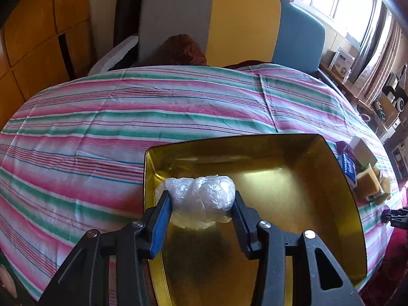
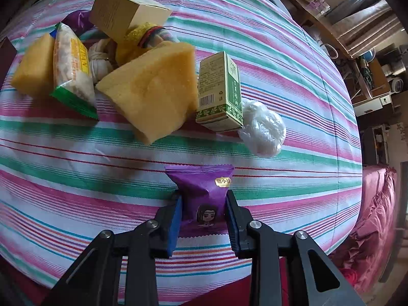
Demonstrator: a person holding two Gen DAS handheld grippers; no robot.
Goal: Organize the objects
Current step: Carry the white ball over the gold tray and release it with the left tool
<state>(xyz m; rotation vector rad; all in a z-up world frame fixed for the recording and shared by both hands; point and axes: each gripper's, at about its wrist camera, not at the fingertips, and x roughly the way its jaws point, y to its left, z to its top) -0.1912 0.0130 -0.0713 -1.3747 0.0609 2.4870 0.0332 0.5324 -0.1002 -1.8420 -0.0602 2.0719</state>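
Both fingers of the left gripper (image 1: 201, 202) were clenched on a crumpled plastic bag (image 1: 201, 196), one pad on each side of the bundle. From the left wrist, the bag hung over the near left part of a gold tin (image 1: 339, 178), which sat open on the striped cloth (image 1: 102, 127). Whether the bag touched the tin's floor could not be told. It looked very light and soft, and it would squash rather than resist. A hold across its thick middle, as here, seemed the safest, since a loose edge would probably slip out.

From the right wrist, the right gripper (image 2: 204, 210) had its fingers closed on a purple snack packet (image 2: 202, 193), gripping the lower half while the crimped top stood free above. The packet was at the table's near edge and seemed light and puffy, with a slick wrapper, so a grip on the filled body looked firmer than one on the flat seal. Farther back lay yellow sponges (image 2: 153, 94), a green box (image 2: 220, 94), a second plastic bag (image 2: 262, 132), a cracker packet (image 2: 72, 66) and a tan box (image 2: 125, 9), well apart from the packet.
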